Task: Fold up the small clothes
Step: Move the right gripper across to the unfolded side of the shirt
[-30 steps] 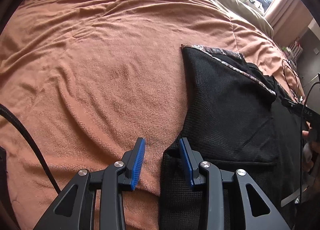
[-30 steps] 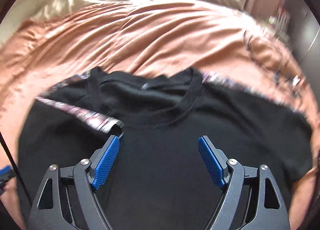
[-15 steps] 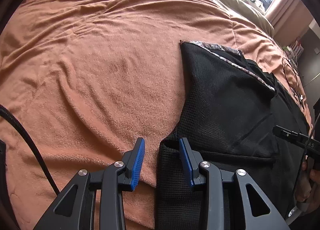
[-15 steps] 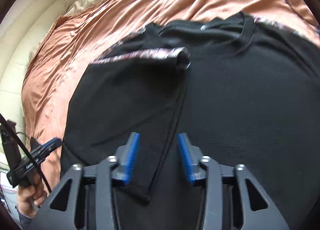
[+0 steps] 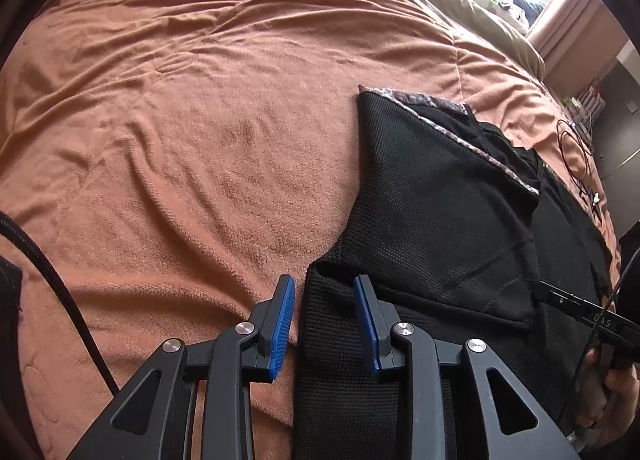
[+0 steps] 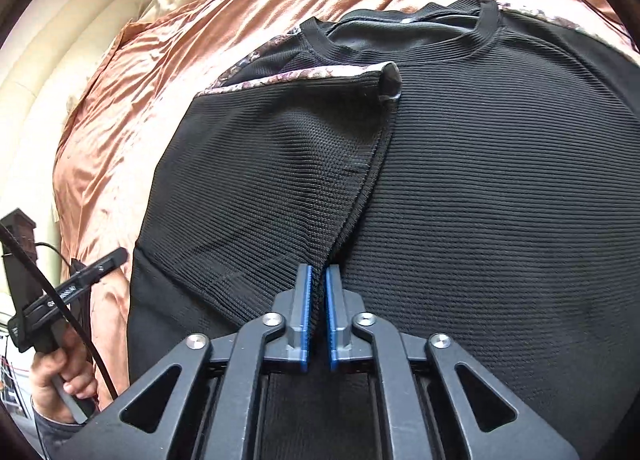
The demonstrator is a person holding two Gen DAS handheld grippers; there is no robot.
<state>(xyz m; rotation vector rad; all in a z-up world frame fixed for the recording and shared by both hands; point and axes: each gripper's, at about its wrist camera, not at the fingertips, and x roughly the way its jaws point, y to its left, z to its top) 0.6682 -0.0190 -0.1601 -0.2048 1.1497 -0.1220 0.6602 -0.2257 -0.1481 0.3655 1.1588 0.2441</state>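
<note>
In the left wrist view, the side edge of the black shirt, spread on the orange blanket, is straddled by the left gripper; its 2 pads are parted and not seen pressing, having just been closing. That edge could be missed if lifted now.

In the right wrist view, the right gripper, just narrowed, is clamped on the folded sleeve's hem. The thin pinch could slip.

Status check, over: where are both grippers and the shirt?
Right gripper just closed, pinching the folded sleeve edge of the black knit T-shirt. Left gripper straddling the shirt's side fold, pads not pressing. Rust-orange blanket underneath; nothing in the way.
</note>
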